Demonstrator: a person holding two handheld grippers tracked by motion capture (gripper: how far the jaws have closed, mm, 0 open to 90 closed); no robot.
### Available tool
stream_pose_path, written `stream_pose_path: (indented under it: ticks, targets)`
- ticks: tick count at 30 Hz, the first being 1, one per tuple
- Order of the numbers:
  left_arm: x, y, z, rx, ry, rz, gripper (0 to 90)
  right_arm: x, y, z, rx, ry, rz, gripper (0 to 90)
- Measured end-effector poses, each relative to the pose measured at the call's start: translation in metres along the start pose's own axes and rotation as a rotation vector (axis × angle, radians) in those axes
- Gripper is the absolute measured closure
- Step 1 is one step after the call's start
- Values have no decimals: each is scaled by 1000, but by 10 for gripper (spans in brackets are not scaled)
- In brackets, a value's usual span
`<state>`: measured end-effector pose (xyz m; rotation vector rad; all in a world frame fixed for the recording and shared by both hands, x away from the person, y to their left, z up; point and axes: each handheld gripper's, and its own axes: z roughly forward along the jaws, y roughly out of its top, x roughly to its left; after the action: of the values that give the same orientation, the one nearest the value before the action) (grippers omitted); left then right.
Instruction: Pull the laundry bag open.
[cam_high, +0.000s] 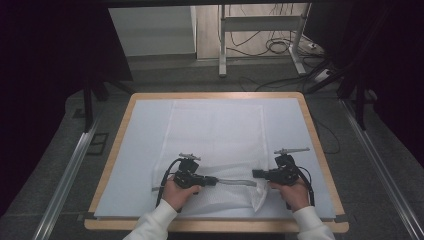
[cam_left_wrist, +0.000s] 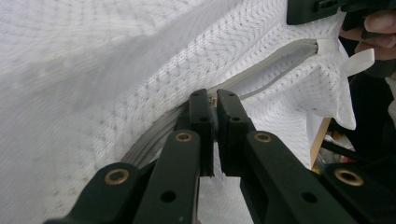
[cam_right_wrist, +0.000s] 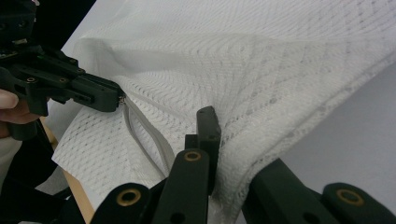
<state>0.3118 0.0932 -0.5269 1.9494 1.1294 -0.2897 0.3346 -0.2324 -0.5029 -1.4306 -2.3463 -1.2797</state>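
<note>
Gripping the zipper (cam_left_wrist: 280, 63) of the mesh bag (cam_high: 215, 130), my left gripper (cam_high: 212, 180) pinches its pull. My right gripper (cam_high: 255, 174), at 3 o'clock, clamps the bag's corner on the counter (cam_high: 140, 125).

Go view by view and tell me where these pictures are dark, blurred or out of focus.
High view: dim, black at both sides, the white mesh bag evenly lit. Left gripper view: mesh smeared soft at upper left, the zipper sharper. Right gripper view: near jaws soft, the far left hand-held gripper dark.

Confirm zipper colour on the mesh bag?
Light grey zipper on a white mesh bag; clearest in the left gripper view.
</note>
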Motion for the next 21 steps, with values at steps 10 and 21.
stream_pose_path:
  ticks: [10,21]
  targets:
    - [4,-3,-5,3,-1,-6,868,0,0,0,3,-2,0,886]
    - [7,-5,-11,-7,4,-13,868,-1,0,1,5,-4,5,885]
